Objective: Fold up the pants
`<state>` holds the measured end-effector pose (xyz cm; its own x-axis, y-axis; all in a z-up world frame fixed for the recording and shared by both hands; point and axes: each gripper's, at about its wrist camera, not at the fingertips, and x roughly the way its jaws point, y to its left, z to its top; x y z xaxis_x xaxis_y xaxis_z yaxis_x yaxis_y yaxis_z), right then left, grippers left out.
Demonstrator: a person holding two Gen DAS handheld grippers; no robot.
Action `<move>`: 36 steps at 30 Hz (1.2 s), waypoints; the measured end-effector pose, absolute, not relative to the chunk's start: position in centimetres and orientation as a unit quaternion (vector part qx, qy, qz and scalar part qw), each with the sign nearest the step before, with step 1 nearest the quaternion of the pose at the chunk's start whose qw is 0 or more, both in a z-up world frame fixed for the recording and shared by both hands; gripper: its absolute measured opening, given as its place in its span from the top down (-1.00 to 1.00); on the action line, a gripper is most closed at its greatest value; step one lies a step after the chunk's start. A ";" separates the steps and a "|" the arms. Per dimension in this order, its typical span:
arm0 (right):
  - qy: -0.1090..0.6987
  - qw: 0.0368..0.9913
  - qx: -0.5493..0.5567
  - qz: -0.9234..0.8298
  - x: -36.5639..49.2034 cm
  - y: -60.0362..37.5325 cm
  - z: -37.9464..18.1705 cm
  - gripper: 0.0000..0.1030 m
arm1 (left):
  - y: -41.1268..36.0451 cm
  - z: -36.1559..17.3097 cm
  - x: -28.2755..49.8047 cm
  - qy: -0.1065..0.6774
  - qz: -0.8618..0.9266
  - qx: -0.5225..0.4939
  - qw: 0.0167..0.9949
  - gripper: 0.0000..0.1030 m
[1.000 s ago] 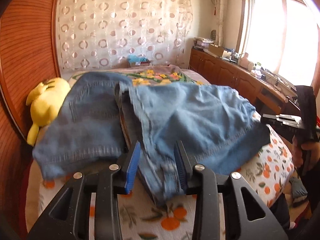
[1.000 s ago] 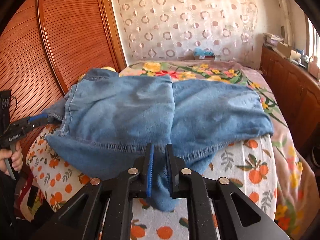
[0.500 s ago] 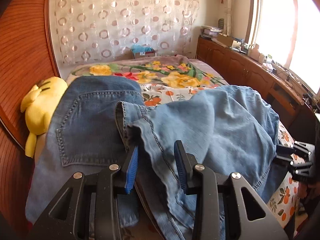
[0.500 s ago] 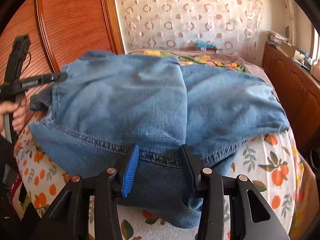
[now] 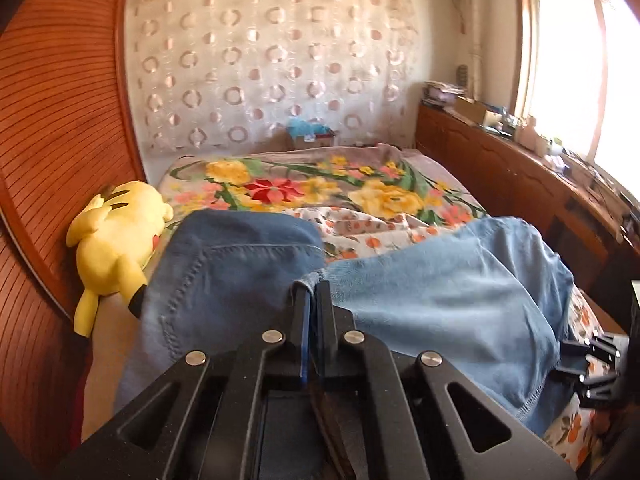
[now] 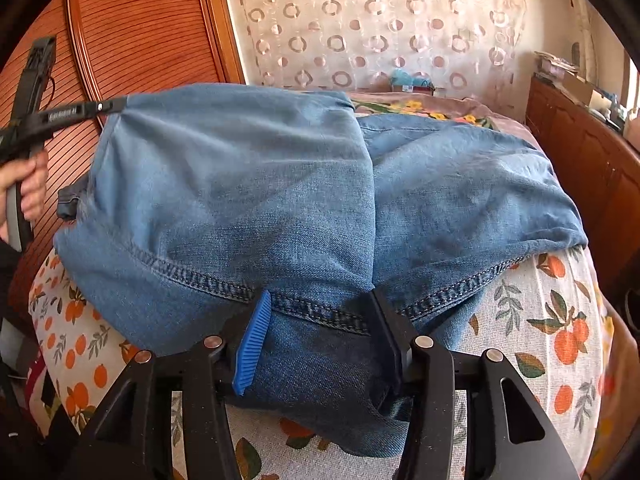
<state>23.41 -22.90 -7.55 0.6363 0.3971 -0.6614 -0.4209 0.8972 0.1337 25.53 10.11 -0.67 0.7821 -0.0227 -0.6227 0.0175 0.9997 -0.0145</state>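
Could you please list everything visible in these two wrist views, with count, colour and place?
jeans: one pair, blue denim, draped over the bed's near end
bedsheet: one, white with orange fruit, under the jeans
blanket: one, floral, far half of bed
plush toy: one, yellow, left of jeans by the wooden wall
box: one, blue contents, bed's far end
cabinet: one, brown, under the window
left gripper: shut on a denim edge
right gripper: open, jaws astride a hem
hand: one, holding left gripper's handle

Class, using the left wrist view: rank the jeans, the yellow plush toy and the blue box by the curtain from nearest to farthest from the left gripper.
1. Jeans: clamped in the left gripper.
2. Yellow plush toy: left, beside the wooden wall.
3. Blue box: far end, under the curtain.
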 end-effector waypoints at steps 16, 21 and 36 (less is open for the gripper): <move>0.343 0.913 0.004 0.223 22.8 -24.5 -6.0 0.00 | 6.3 0.4 25.1 0.329 -0.061 0.026 0.942 0.04; 0.353 0.911 0.002 0.212 23.8 -25.0 -6.1 0.00 | 1.4 0.3 28.7 0.345 -0.100 0.064 0.931 0.04; 0.367 0.895 0.007 0.255 27.2 -23.6 -6.3 0.18 | -9.0 -5.0 40.8 0.449 -0.196 0.115 0.864 0.21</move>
